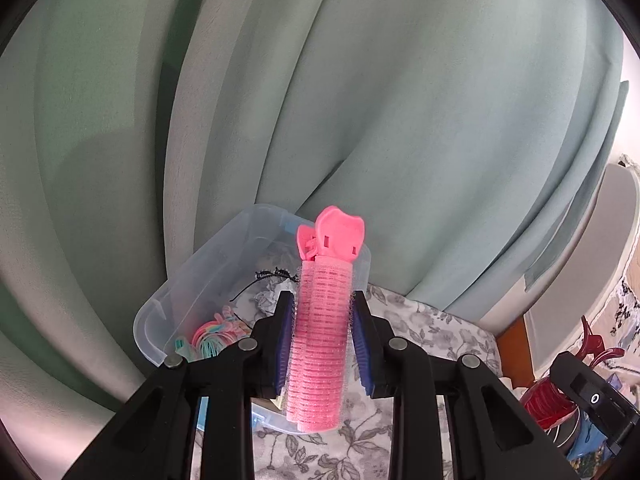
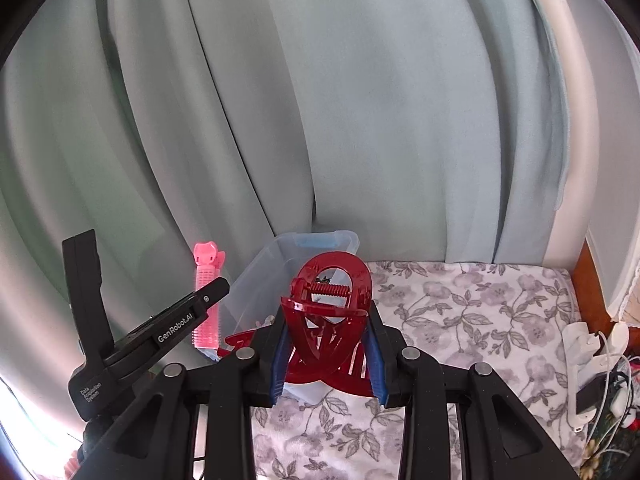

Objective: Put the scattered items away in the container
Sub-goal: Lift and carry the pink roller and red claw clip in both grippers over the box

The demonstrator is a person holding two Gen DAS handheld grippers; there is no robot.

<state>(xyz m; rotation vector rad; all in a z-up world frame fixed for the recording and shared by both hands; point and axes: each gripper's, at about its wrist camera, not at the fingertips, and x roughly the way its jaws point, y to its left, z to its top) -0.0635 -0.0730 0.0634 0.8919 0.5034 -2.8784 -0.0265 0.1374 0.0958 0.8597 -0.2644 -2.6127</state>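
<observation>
The left gripper (image 1: 320,312) pinches a pink hair roller (image 1: 320,340) upright between its jaws; the right gripper (image 2: 328,332) clamps a red claw clip (image 2: 326,312). Both are carried high, clearing the rim of the clear container (image 1: 208,276) just ahead.

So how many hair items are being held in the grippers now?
2. A pink hair roller in the left gripper, a red claw clip in the right gripper. More lie in the clear container, partly hidden.

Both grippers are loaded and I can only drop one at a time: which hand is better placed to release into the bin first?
Probably left. Its gripper holds the roller right at the bin; the right gripper with the claw clip sits beside it.
</observation>
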